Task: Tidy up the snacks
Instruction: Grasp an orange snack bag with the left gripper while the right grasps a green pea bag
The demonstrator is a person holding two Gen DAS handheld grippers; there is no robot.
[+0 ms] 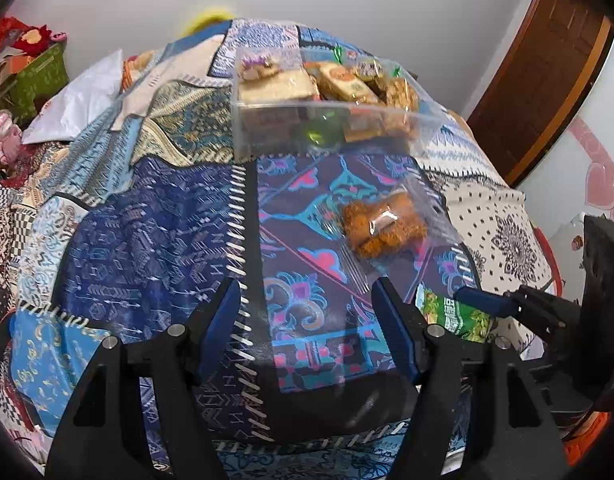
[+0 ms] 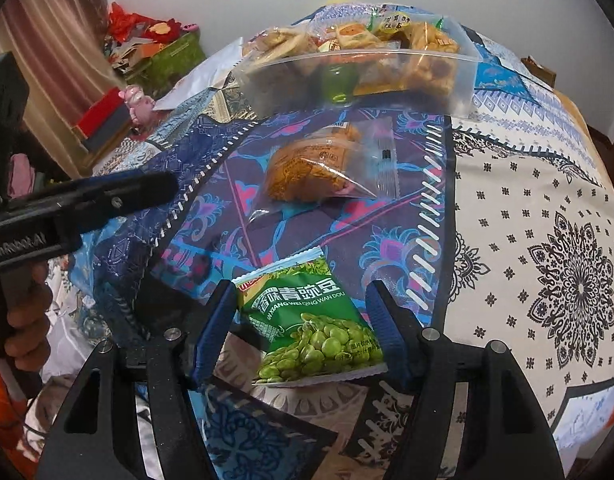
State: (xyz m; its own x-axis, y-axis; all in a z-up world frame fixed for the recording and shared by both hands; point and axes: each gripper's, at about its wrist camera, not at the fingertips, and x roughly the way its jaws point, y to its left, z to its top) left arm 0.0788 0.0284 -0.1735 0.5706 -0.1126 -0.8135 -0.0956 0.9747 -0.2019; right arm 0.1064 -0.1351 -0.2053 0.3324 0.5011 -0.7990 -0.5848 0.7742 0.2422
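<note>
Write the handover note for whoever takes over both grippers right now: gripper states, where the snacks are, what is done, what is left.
Left gripper: open, empty, over the quilt.
Right gripper: open, fingers either side of the green pea packet, not closed on it.
Clear box at the far side already holds many snacks.
Orange snack bag lies loose between the grippers and the box.
Left to do: the pea packet and the orange bag probably go into the box.

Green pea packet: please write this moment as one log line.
right claw: open, astride green pea packet | left claw: open, empty | snack box: filled
</note>
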